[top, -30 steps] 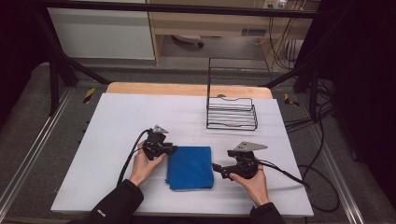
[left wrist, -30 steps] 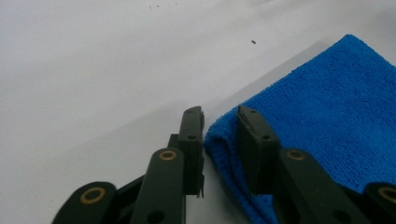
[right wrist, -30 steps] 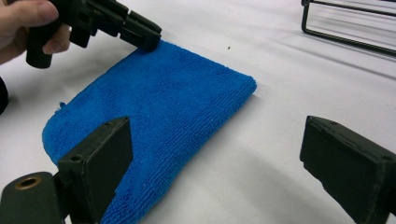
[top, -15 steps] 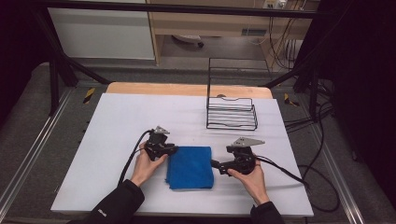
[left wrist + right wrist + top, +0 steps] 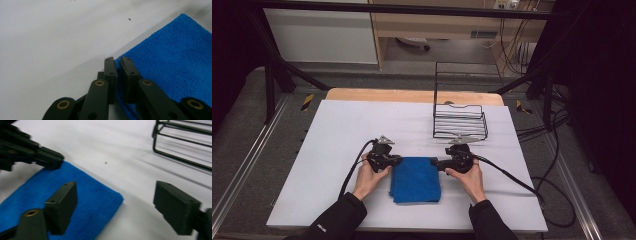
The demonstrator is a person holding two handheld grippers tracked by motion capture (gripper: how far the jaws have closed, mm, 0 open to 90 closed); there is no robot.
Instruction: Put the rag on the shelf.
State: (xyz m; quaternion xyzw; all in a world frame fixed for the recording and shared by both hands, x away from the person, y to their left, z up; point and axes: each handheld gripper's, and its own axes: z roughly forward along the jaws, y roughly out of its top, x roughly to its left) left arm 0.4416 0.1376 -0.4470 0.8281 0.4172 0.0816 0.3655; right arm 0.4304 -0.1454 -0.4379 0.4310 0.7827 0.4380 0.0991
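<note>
1. I see the folded blue microfibre cloth (image 5: 416,179) lying just in front of the wire rack (image 5: 460,121): soft, light and limp by its look, best taken at its far corners.
2. My left gripper (image 5: 118,62) has been closing and pinches one corner.
3. My right gripper (image 5: 115,207), jaws narrowing but apart, straddles the other.
4. The rack holds nothing.

1. The folded cloth (image 5: 415,179) lies on the tabletop (image 5: 337,130), near its front edge.
2. The left hand-held gripper (image 5: 395,161) sits at the cloth's far left corner, the right hand-held gripper (image 5: 435,163) at its far right corner.
3. The wire basket (image 5: 460,121) stands behind the right hand-held gripper, toward the tabletop's far right.
</note>
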